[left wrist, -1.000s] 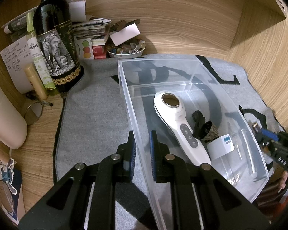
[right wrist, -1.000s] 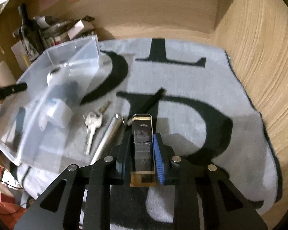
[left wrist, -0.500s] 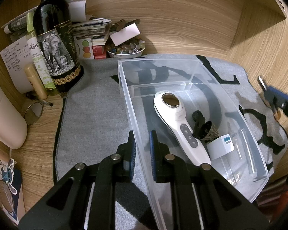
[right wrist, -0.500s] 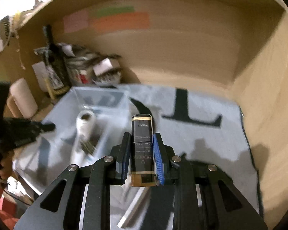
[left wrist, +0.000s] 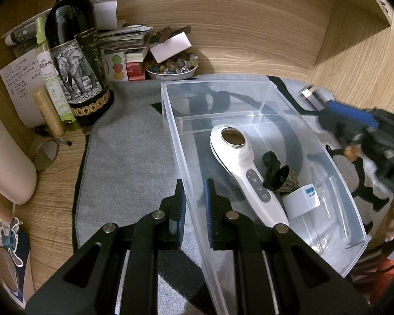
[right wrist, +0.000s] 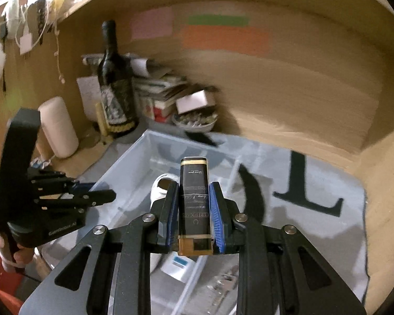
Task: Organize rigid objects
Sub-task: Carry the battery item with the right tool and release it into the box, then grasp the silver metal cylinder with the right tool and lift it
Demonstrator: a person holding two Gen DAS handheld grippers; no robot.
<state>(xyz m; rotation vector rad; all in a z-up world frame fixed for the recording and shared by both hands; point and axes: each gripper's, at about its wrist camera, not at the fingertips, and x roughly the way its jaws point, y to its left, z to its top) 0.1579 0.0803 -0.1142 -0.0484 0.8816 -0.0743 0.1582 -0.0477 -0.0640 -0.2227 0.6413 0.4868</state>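
Note:
A clear plastic box [left wrist: 249, 97] stands on the grey mat and holds a white handheld device [left wrist: 239, 162], a black clip [left wrist: 273, 170] and a small white carton [left wrist: 302, 202]. My left gripper [left wrist: 194, 202] is shut on the box's left wall, one finger inside and one outside. My right gripper [right wrist: 193, 204] is shut on a black case with gold ends [right wrist: 194, 197], held upright in the air over the box [right wrist: 134, 168]. In the left wrist view the right gripper [left wrist: 325, 110] comes in from the right, blurred, above the box's right rim, with the case [left wrist: 308, 93] sticking out.
A wine bottle with an elephant label [left wrist: 73, 52], a bowl of beads [left wrist: 170, 69], stacked papers and a pale pink cylinder [left wrist: 5, 162] crowd the back left. Keys [right wrist: 226, 281] lie on the mat beside the box. Wooden walls close in behind and on the right.
My right gripper, still shut on the case, has risen from the mat and swung left over the box. The left gripper and the box have not moved.

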